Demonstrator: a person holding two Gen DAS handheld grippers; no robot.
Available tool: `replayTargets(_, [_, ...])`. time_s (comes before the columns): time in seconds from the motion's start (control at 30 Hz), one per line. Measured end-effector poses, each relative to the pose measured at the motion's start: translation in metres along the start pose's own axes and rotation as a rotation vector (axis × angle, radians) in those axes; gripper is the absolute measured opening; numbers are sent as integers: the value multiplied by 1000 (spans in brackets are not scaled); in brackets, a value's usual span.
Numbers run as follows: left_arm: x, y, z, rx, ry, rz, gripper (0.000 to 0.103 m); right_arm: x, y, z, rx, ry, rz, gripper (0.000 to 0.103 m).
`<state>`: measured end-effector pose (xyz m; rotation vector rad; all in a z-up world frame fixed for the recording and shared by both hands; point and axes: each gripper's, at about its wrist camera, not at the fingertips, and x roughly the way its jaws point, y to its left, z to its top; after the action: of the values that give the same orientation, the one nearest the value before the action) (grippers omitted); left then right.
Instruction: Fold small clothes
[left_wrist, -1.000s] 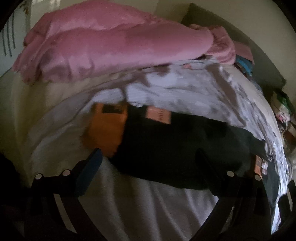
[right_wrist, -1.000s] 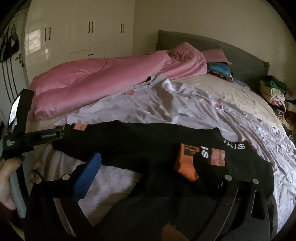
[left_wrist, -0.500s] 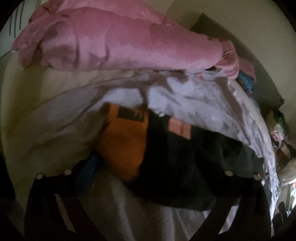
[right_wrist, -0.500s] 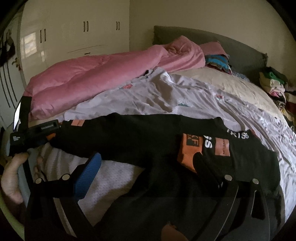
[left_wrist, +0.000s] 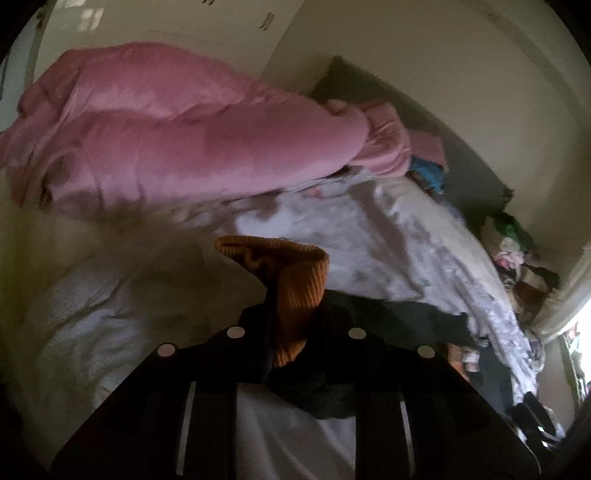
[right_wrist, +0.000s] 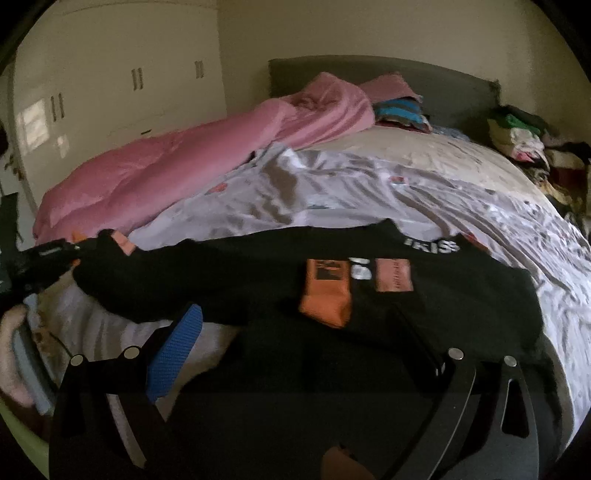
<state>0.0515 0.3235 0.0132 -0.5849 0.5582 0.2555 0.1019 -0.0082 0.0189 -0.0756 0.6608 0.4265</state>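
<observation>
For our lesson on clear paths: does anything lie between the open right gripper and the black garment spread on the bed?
Nothing visible does. The right gripper hangs open directly over the black garment, with no other item between its fingers and the cloth.

- A pink duvet (right_wrist: 155, 173) is seen bunched along the far left of the bed, well beyond the claw's blue-padded finger; it fills the upper left of the left wrist view (left_wrist: 177, 147).
- A rumpled pale printed sheet (right_wrist: 369, 195) is spread straight ahead of the claw.
- A dark grey headboard (right_wrist: 424, 88) is shown at the far end.
- Folded pink, blue and teal fabrics (right_wrist: 399, 110) are stacked against it.
- A heap of mixed clothes (right_wrist: 524, 140) is piled far ahead, to the right.
- White wardrobe doors (right_wrist: 122, 85) are set in the wall far left.
</observation>
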Motion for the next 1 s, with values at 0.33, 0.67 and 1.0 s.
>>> replayTargets(0.33, [-23, -71, 6, 89, -25, -111, 11, -30, -67, -4, 146, -30, -58, 98])
replayTargets(0.67, [-32, -134, 4, 173, -30, -169, 11, -58, -119, -13, 254, -67, -97, 98])
replayTargets(1.0, [-32, -186, -7, 244, -4, -234, 10, -83, -153, -21, 321, -113, -107, 98])
